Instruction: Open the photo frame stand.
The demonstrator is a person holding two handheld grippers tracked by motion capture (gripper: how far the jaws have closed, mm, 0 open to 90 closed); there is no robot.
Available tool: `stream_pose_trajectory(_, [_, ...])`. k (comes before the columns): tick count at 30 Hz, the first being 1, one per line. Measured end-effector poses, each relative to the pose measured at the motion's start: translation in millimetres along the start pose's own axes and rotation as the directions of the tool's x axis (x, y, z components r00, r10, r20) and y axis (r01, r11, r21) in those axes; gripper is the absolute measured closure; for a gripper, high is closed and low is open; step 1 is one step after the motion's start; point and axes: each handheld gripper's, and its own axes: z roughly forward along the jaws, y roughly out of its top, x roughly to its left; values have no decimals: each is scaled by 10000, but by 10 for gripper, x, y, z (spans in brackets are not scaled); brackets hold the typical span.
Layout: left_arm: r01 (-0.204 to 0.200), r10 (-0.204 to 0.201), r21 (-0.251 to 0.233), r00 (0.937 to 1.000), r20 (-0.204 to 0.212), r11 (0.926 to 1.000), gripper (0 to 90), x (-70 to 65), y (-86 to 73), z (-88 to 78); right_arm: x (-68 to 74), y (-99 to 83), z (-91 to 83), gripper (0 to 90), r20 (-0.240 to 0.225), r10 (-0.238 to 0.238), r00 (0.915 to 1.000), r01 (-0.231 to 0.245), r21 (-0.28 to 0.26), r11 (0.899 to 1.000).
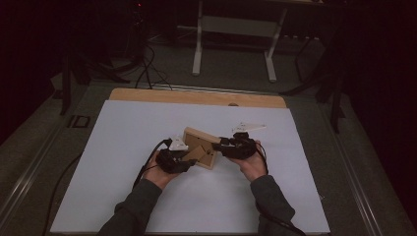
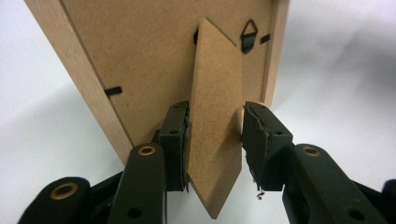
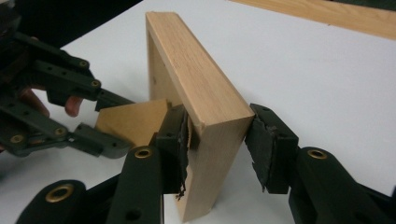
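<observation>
A light wooden picture frame (image 1: 200,142) stands on edge at the middle of the white table, its back turned toward me. My left gripper (image 2: 215,135) is shut on the frame's brown fibreboard stand (image 2: 215,93), with a pad pressing each side of it. That stand juts out from the frame's back panel (image 2: 140,56). My right gripper (image 3: 217,135) is shut on the frame's near corner (image 3: 196,79), one pad on each face of the wood. From the high view, the left gripper (image 1: 189,160) and right gripper (image 1: 221,146) flank the frame. The left gripper (image 3: 123,123) holds the stand (image 3: 133,121).
The white tabletop (image 1: 147,196) reaches out on all sides of the frame. A wooden strip (image 1: 196,97) runs along its far edge. A black hanger hook (image 2: 249,35) sits on the frame's back. Beyond the table are white desk legs (image 1: 231,29) and floor cables (image 1: 147,69).
</observation>
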Motion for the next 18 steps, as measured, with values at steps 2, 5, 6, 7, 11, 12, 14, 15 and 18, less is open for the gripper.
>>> stream_pose_trajectory(2, [72,-72,6,10000,-8,10000,632,9,13,33,22,3,-22,589,152,-126,9998,125,14,9999])
stream_pose_trajectory(5, [47,-47,28,10000,-88,10000,634,15,31,65,47,5,-52,589,392,-303,9988,301,57,9995])
stream_pose_trajectory(6, [41,-41,18,10000,-90,10000,634,21,34,75,48,2,-60,589,441,-350,9984,347,64,9994])
stream_pose_trajectory(7, [29,-29,16,10000,-86,10000,634,27,38,83,49,0,-66,589,464,-339,9984,336,61,9994])
stream_pose_trajectory(11, [148,-148,-70,9999,-32,9999,637,66,57,90,58,-10,-87,587,534,-301,9981,300,25,9995])
stream_pose_trajectory(12, [172,-172,-98,9998,-50,9998,639,74,63,92,61,-12,-93,587,568,-289,9980,288,31,9996])
stream_pose_trajectory(14, [164,-165,-89,9998,-85,9998,640,80,68,95,66,-14,-97,587,586,-274,9979,272,34,9996])
stream_pose_trajectory(15, [199,-200,-91,9998,-38,9998,640,92,64,101,73,-15,-99,586,609,-280,9978,278,33,9996])
stream_pose_trajectory(18, [214,-214,-40,9998,-9,9998,637,108,53,102,101,-10,-89,586,734,-347,9967,343,70,9994])
